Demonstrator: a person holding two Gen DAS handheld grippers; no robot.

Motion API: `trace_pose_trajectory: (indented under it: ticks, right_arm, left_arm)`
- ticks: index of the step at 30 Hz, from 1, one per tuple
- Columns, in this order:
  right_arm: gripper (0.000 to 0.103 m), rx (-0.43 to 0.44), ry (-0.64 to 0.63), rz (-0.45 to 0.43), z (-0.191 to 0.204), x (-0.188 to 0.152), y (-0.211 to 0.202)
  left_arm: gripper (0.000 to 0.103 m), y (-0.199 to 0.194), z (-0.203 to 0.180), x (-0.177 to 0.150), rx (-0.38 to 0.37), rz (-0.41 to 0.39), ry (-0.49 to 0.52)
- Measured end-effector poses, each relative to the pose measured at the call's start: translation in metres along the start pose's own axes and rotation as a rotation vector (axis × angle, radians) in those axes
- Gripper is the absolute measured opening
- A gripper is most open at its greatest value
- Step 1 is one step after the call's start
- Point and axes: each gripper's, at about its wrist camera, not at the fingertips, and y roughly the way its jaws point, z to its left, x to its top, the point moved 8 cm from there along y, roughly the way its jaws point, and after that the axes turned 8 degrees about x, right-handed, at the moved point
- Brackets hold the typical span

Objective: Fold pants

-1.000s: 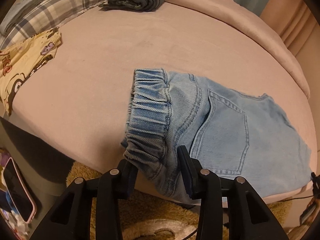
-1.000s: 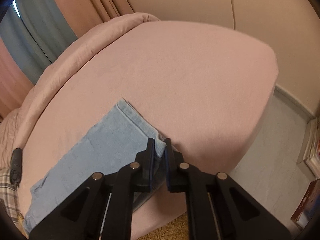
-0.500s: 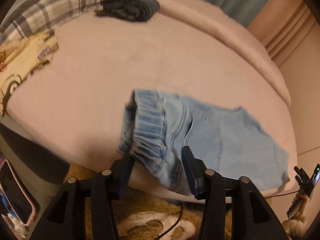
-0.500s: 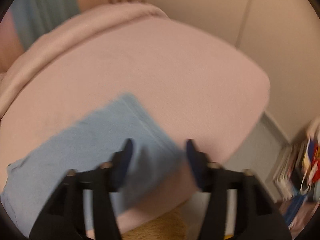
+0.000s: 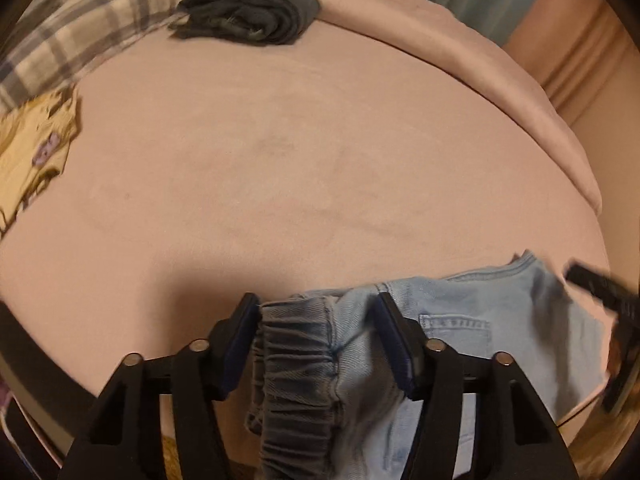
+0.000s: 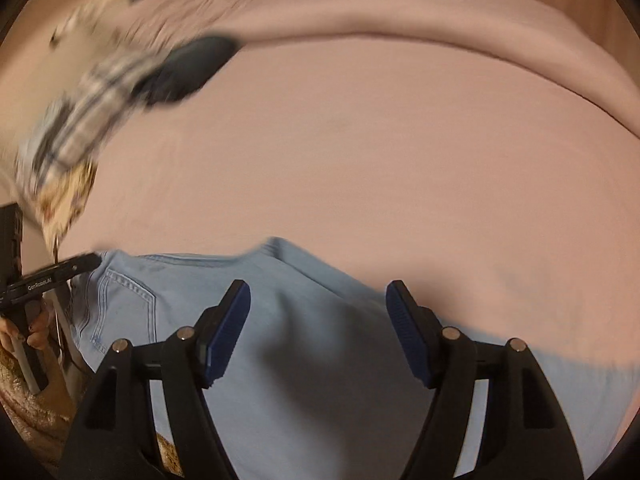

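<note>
Light blue denim pants (image 5: 480,320) lie folded at the near edge of the pink bed (image 5: 300,160). Their elastic waistband (image 5: 296,356) bunches between the fingers of my left gripper (image 5: 316,332), which is open around it. My right gripper (image 6: 318,316) is open above the plain denim panel (image 6: 304,360) and holds nothing. The back pocket shows in the right wrist view (image 6: 124,304). The right gripper also shows in the left wrist view (image 5: 600,292), and the left gripper in the right wrist view (image 6: 52,276).
A dark folded garment (image 5: 248,12) lies at the far side of the bed, a plaid cloth (image 5: 80,40) and a yellow printed cloth (image 5: 36,152) at the left. A fluffy rug (image 6: 28,400) lies below the bed edge.
My right gripper has let go of the pants' corner and opened wide, then swung round over the denim. My left gripper has moved in low over the waistband, still open.
</note>
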Motion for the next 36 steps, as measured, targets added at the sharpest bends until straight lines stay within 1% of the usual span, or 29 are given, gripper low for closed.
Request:
trace_pose_trajectory:
  ticks: [1, 2, 3, 4, 5, 6, 7, 8, 9, 11, 14, 15, 17, 18, 21, 23, 24, 27, 30, 33, 36]
  right_arm:
    - [0.07, 0.001, -0.008, 0.023, 0.003, 0.008, 0.011]
    - [0.071, 0.001, -0.013, 0.058, 0.008, 0.017, 0.025]
    - [0.07, 0.014, -0.028, 0.084, 0.016, 0.017, 0.034]
    - [0.069, 0.036, -0.048, 0.107, 0.022, 0.019, 0.044]
    - [0.065, 0.063, -0.059, 0.141, 0.026, 0.022, 0.059]
    - [0.05, 0.065, -0.055, 0.173, 0.029, 0.02, 0.068]
    - [0.043, 0.048, -0.051, 0.198, 0.027, 0.016, 0.074]
    - [0.03, -0.001, -0.069, 0.197, 0.023, 0.011, 0.077]
    - [0.012, -0.01, -0.091, 0.172, 0.023, 0.012, 0.073]
    - [0.011, -0.001, -0.074, 0.115, 0.023, 0.015, 0.058]
    - [0.009, 0.013, -0.033, 0.031, 0.021, 0.027, 0.034]
    - [0.008, 0.016, -0.02, 0.017, 0.02, 0.03, 0.031]
    - [0.008, 0.021, 0.016, -0.009, 0.015, 0.035, 0.027]
    - [0.008, 0.019, 0.037, -0.031, 0.013, 0.036, 0.026]
    - [0.008, -0.003, 0.043, -0.011, 0.012, 0.03, 0.04]
    - [0.008, -0.038, 0.04, 0.026, 0.006, 0.02, 0.054]
    - [0.008, -0.051, 0.041, 0.036, 0.004, 0.017, 0.059]
    - [0.008, -0.067, 0.045, 0.024, 0.002, 0.017, 0.062]
    - [0.008, -0.092, 0.036, 0.019, -0.001, 0.016, 0.061]
    - [0.008, -0.116, 0.021, 0.013, 0.004, 0.017, 0.062]
    - [0.008, -0.123, 0.024, 0.011, 0.001, 0.016, 0.058]
  left_arm:
    - [0.045, 0.0, 0.002, -0.001, 0.018, -0.005, 0.013]
    - [0.043, -0.003, 0.001, -0.003, 0.012, -0.006, 0.016]
    - [0.041, -0.004, 0.001, -0.004, 0.012, -0.012, 0.016]
    - [0.041, -0.006, 0.002, -0.004, 0.01, -0.016, 0.016]
    - [0.04, -0.008, 0.002, -0.006, 0.008, -0.022, 0.017]
    - [0.039, -0.013, 0.002, -0.008, 0.001, -0.033, 0.013]
    - [0.039, -0.014, -0.001, -0.009, -0.006, -0.039, 0.01]
    - [0.039, -0.018, 0.0, -0.01, -0.015, -0.053, 0.008]
    - [0.038, -0.023, 0.001, -0.01, -0.018, -0.066, 0.001]
    - [0.038, -0.032, 0.0, -0.004, -0.027, -0.09, -0.006]
    - [0.038, -0.04, -0.002, 0.013, -0.033, -0.125, -0.009]
    - [0.038, -0.042, -0.003, 0.015, -0.036, -0.132, -0.005]
    - [0.038, -0.038, -0.001, 0.015, -0.037, -0.133, -0.008]
    - [0.038, -0.031, 0.0, 0.013, -0.026, -0.125, -0.001]
    - [0.039, -0.004, 0.004, 0.003, 0.02, -0.07, 0.026]
    - [0.04, 0.004, 0.003, 0.001, 0.042, -0.072, 0.052]
    - [0.04, 0.003, 0.002, 0.001, 0.045, -0.07, 0.054]
    - [0.04, 0.003, 0.002, 0.001, 0.053, -0.056, 0.042]
    - [0.04, 0.001, 0.002, -0.001, 0.056, -0.066, 0.045]
    - [0.04, -0.002, 0.004, -0.003, 0.046, -0.067, 0.024]
    - [0.04, -0.007, 0.003, -0.003, 0.049, -0.074, 0.029]
